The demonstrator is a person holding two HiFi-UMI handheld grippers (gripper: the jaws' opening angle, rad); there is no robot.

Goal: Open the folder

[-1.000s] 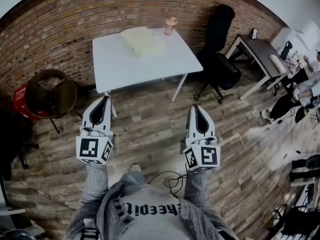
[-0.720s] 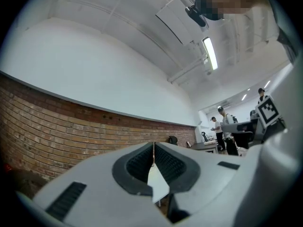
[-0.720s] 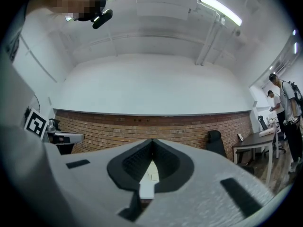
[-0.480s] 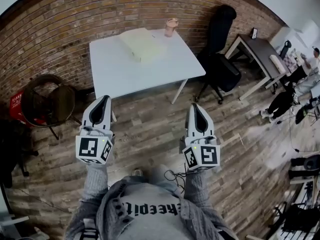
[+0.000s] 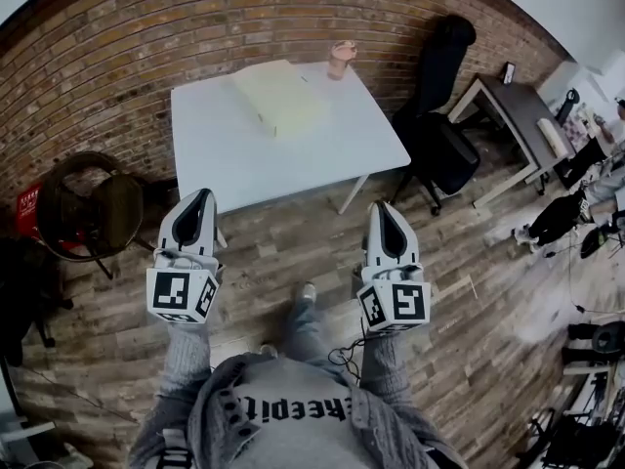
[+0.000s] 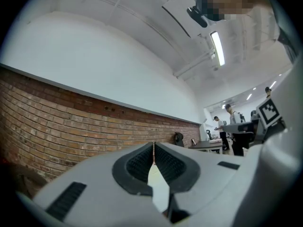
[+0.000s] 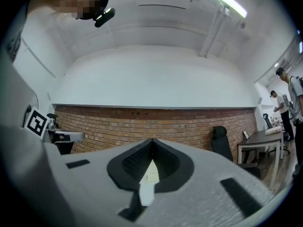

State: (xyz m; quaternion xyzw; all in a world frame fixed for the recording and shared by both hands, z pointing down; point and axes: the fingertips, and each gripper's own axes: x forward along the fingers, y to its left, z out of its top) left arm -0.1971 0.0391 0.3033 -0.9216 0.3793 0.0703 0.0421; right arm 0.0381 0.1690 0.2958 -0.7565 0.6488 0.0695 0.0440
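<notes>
A pale yellow folder (image 5: 278, 96) lies shut on the far part of a white table (image 5: 254, 149), which stands against a brick wall. A pinkish cup (image 5: 341, 57) stands to the right of the folder. My left gripper (image 5: 202, 196) and right gripper (image 5: 381, 209) are held side by side over the wooden floor, well short of the table's near edge. Both are shut and hold nothing. In the left gripper view the left gripper (image 6: 153, 146) has its pads touching. In the right gripper view the right gripper (image 7: 152, 141) frames a sliver of the folder (image 7: 152, 176).
A black office chair (image 5: 439, 115) stands right of the table. At the left are a round dark chair (image 5: 93, 198) and a red crate (image 5: 31, 201). A dark desk (image 5: 522, 115) and seated people (image 5: 571, 203) are at the far right. A cable (image 5: 337, 355) lies by my feet.
The person has stepped toward the table, which now sits slightly lower and nearer in view, and a foot shows ahead on the floor. Both grippers stay shut and level.
</notes>
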